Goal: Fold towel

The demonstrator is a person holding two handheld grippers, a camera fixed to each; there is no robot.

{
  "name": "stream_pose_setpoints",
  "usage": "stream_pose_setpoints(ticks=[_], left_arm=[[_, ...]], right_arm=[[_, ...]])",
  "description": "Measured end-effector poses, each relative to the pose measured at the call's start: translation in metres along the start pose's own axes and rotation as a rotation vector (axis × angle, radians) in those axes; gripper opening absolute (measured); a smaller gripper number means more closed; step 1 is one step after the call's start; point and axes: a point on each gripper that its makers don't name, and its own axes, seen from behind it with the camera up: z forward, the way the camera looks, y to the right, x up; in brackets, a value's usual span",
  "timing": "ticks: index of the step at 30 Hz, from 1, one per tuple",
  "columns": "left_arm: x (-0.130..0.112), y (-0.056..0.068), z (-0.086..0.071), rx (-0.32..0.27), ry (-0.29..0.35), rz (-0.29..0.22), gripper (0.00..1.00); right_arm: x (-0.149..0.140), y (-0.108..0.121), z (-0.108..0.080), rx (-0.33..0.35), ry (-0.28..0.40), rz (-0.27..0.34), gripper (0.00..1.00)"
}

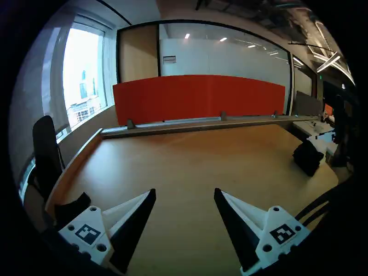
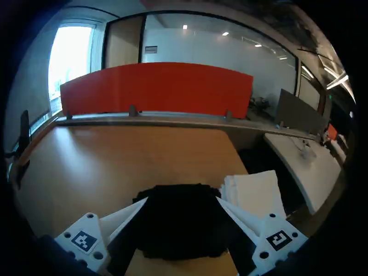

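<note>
A black towel (image 2: 181,221) lies bunched on the wooden table (image 2: 115,156), near its front right corner. My right gripper (image 2: 181,198) stands open around it, one white finger on each side, and I cannot tell whether the fingers touch the cloth. In the left gripper view the same dark towel (image 1: 307,158) shows as a lump far off at the table's right edge. My left gripper (image 1: 185,193) hovers open over bare wood (image 1: 193,156) with nothing between its fingers.
A stack of folded white towels (image 2: 253,186) sits right of the black one at the table's corner. A red divider panel (image 2: 156,87) runs along the table's far edge. A black chair (image 1: 46,147) stands at the left, and a white desk (image 2: 299,161) at the right.
</note>
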Motion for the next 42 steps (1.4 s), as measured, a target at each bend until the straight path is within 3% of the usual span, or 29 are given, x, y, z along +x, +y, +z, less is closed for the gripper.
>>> stream_pose_setpoints(ticks=[21, 27, 33, 42], left_arm=[[0.004, -0.001, -0.005, 0.003, 0.011, 0.002, 0.94], [0.006, -0.001, -0.005, 0.003, 0.016, -0.002, 0.94], [0.006, -0.001, -0.005, 0.000, 0.017, -0.001, 0.94], [0.009, -0.002, -0.006, 0.000, 0.023, -0.001, 0.94]], right_arm=[[0.006, -0.002, 0.004, 0.002, 0.012, -0.009, 0.93], [0.017, -0.002, 0.003, -0.016, 0.063, -0.020, 0.93], [0.028, 0.005, 0.001, -0.081, 0.134, -0.056, 0.93], [0.031, -0.003, 0.001, -0.070, 0.144, -0.056, 0.93]])
